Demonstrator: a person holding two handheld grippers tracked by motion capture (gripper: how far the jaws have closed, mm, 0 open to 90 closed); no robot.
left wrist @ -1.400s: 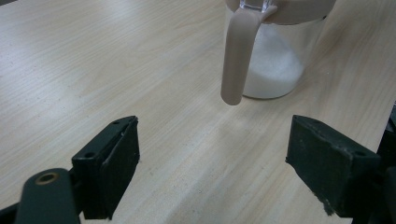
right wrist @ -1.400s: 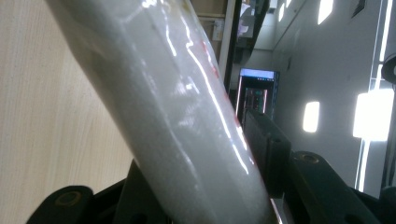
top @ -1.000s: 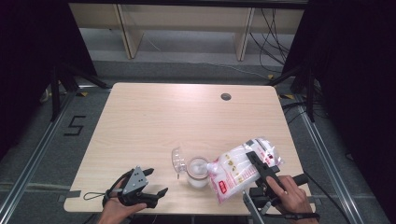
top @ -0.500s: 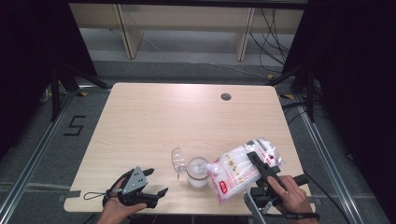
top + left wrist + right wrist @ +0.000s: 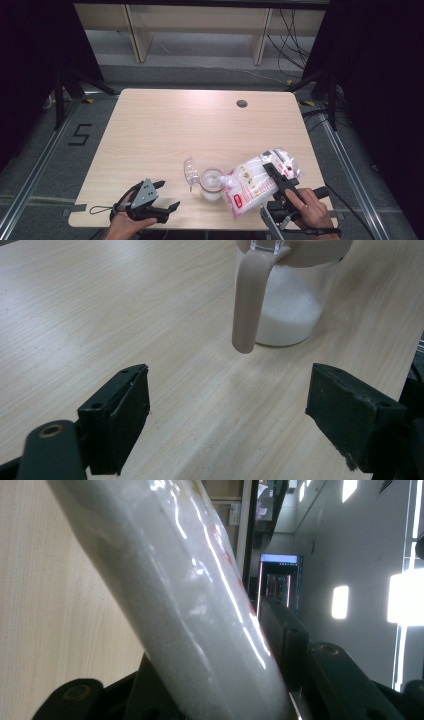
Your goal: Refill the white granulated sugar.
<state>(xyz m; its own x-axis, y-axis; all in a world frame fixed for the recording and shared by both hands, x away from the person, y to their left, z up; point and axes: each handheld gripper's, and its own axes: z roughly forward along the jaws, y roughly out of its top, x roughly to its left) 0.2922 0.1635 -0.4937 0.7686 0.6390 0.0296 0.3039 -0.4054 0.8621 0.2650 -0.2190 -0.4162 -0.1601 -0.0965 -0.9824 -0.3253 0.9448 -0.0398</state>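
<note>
1. One bag [image 5: 257, 182] of white grains, clamped between the right gripper [image 5: 280, 187] jaws partway closed on its soft body; in the right gripper view, bag [image 5: 195, 615] squeezed from both sides, pads sunk into the plastic. Probably gripped mid-body so the weight hangs evenly and the mouth can be aimed.
2. Tilted down and away from those jaws, cut corner hanging over the jar [image 5: 212, 184] mouth: a pouring pose, judged from the slant and the white fill already inside the glass.
3. Jar just beyond the bag's low end, upright on the table [image 5: 200, 125], lid [image 5: 190, 172] flipped open and leaning off the far rim so nothing blocks the stream.
4. Seen along the left gripper [image 5: 230, 420] jaws, jar [image 5: 290, 305] ahead and slightly right of the gap, well clear of both pads; pale strap [image 5: 248, 300] hanging down its near side; white grains filling only the bottom part.
5. Left gripper [image 5: 150, 202] jaws wide apart, holding nothing, resting low near the table's close edge; likely parked there as a ready hand to steady the jar if it slides.
6. Risk, as a guess: bag mouth drifting past the rim and spilling grains on the wood; jar unheld, so a nudge from the bag could shift it.
</note>
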